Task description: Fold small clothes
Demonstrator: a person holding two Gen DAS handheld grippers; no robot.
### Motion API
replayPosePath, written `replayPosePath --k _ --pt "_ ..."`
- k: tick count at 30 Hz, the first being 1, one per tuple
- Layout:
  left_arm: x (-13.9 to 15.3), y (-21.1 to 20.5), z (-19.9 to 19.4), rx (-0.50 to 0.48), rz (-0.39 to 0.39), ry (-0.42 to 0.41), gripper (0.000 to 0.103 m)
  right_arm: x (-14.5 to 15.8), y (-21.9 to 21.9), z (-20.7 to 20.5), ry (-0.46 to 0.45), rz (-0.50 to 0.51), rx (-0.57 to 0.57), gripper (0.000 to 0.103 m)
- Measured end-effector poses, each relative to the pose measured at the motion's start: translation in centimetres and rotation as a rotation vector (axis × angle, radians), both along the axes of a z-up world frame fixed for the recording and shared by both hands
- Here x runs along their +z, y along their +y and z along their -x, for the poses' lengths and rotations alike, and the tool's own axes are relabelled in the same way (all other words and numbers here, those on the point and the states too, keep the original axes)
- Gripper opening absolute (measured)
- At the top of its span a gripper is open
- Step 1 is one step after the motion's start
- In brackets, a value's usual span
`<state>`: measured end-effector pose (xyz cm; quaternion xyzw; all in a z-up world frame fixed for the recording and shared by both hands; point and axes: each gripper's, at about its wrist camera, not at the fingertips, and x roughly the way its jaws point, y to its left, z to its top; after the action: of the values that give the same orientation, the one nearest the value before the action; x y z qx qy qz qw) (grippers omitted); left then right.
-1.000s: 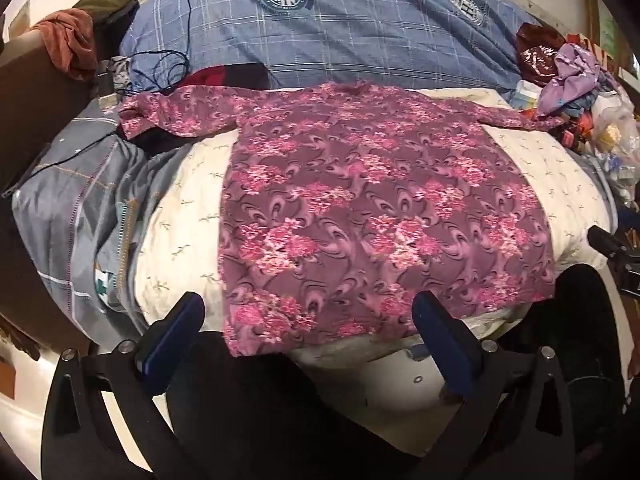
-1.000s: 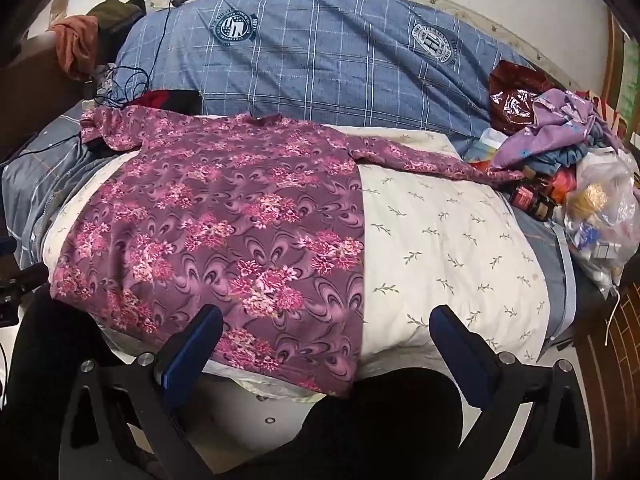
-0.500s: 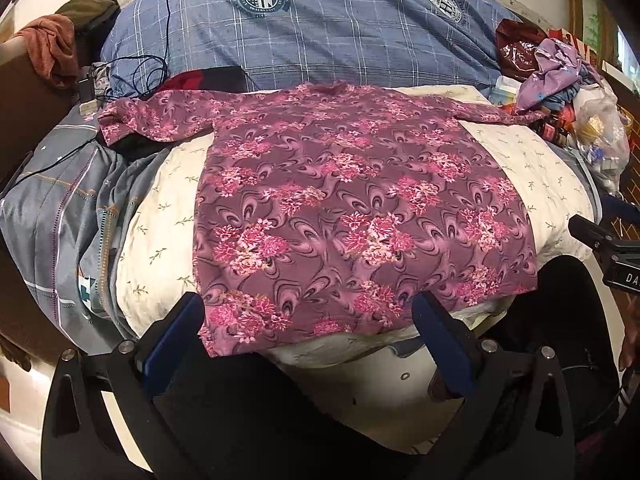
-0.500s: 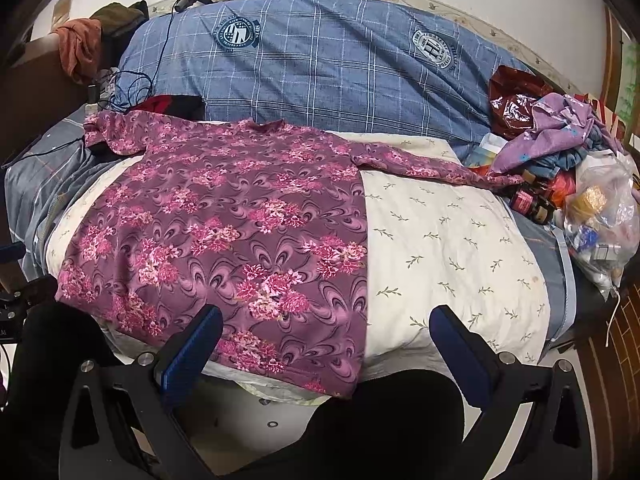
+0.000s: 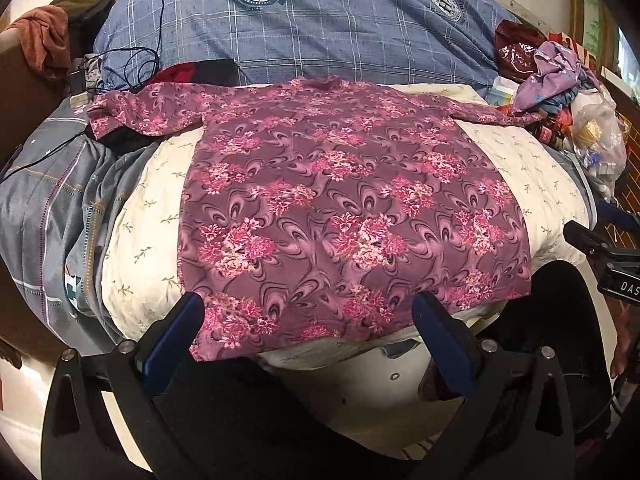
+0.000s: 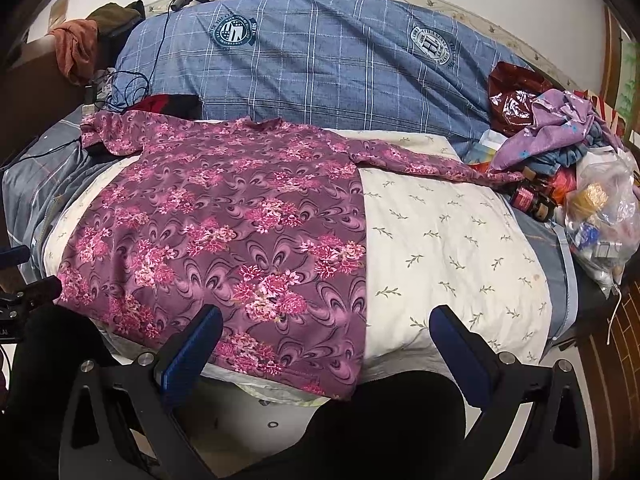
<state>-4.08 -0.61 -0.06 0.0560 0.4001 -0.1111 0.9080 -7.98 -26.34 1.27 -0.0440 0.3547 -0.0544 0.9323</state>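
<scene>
A purple long-sleeved shirt with pink flowers [image 5: 340, 200] lies spread flat on a cream pillow [image 5: 144, 240] on the bed, sleeves out to both sides, hem toward me. It also shows in the right wrist view [image 6: 224, 232]. My left gripper [image 5: 308, 320] is open and empty, hovering just short of the hem. My right gripper [image 6: 326, 332] is open and empty, near the shirt's right hem corner. The right gripper's tip [image 5: 600, 248] shows at the right edge of the left wrist view.
A blue plaid duvet [image 6: 320, 68] lies behind the shirt. A grey blanket [image 5: 48, 208] and cables [image 5: 132, 64] are at the left. Crumpled purple clothes [image 6: 560, 128], bottles [image 6: 532, 200] and a plastic bag [image 6: 604, 216] sit at the right.
Both grippers have drifted slightly, so the shirt sits a little differently in view. Both stay open and empty. The shirt has not moved.
</scene>
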Motion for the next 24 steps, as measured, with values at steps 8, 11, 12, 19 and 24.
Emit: replayPosePath --k 8,11,12,19,24 --pt "-0.2 -0.2 -0.3 -0.009 0.001 0.010 0.103 -0.3 -0.1 -0.4 0.010 -0.006 -0.005 0.103" --pt "-0.2 -0.3 -0.3 -0.007 0.000 0.011 0.103 -0.4 -0.2 -0.4 0.011 -0.006 -0.007 0.103" --pt "-0.2 -0.3 -0.4 -0.005 -0.001 0.013 0.103 -0.4 -0.2 -0.5 0.012 -0.008 -0.007 0.103" --pt "-0.5 -0.3 -0.9 0.001 -0.008 0.022 0.103 -0.7 -0.5 -0.8 0.023 -0.017 -0.010 0.103" --pt "-0.6 -0.3 -1.2 0.001 -0.014 0.029 0.103 -1.0 -0.6 -1.1 0.031 -0.023 -0.011 0.103"
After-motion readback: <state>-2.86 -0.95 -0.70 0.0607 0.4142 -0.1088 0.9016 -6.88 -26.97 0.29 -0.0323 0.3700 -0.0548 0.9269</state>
